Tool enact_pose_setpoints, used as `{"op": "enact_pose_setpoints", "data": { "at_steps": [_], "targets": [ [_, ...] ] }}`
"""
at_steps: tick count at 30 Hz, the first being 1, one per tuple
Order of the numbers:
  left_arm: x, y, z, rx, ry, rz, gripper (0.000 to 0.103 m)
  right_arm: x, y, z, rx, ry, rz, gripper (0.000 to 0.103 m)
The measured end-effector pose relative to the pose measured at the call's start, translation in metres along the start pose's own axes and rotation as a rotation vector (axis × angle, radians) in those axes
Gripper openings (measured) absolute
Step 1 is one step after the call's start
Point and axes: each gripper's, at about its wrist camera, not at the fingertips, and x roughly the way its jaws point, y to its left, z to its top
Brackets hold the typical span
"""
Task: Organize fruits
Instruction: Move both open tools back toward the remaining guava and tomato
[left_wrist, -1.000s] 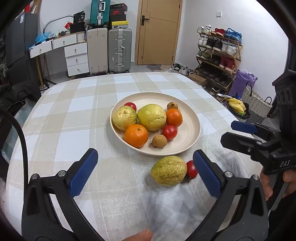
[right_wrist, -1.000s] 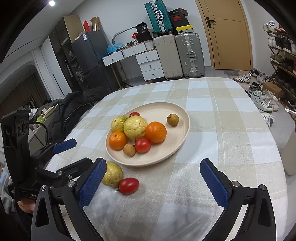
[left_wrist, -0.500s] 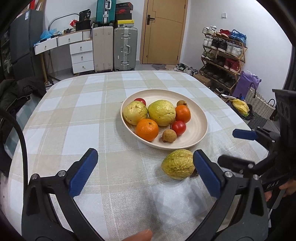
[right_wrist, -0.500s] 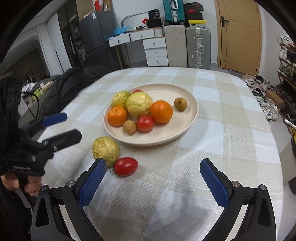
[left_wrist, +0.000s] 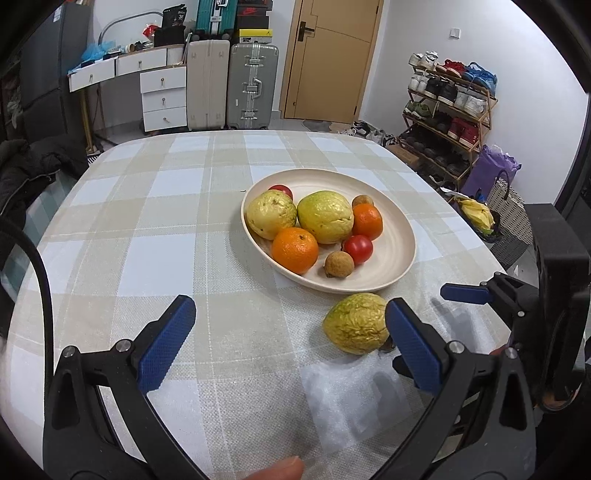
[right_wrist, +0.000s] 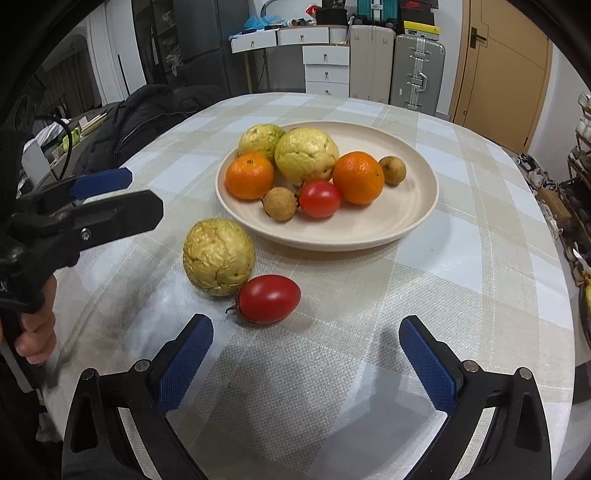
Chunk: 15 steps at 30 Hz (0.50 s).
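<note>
guava (right_wrist: 218, 257), tomato (right_wrist: 268, 299) touching (off plate (right_wrist: 413, 225))

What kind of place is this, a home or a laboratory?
Most likely a lived-in home, perhaps a room near the entrance. A shoe rack full of shoes stands by the wall, suitcases are stored beside a wooden door, and a plate of fruit sits on a table with a checked tablecloth.
</note>
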Motion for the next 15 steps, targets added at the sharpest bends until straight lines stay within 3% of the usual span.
{"op": "enact_pose_setpoints", "data": {
  "at_steps": [6,15],
  "targets": [
    [0.004,-0.002,-0.001,0.003,0.011,0.011,0.102,0.007,0.008,-0.001,-0.026,0.014,-0.026,0.102],
    [0.007,-0.002,-0.002,0.0,0.023,0.009,0.102,0.007,0.01,0.002,-0.04,-0.003,0.004,0.08]
  ]
}}
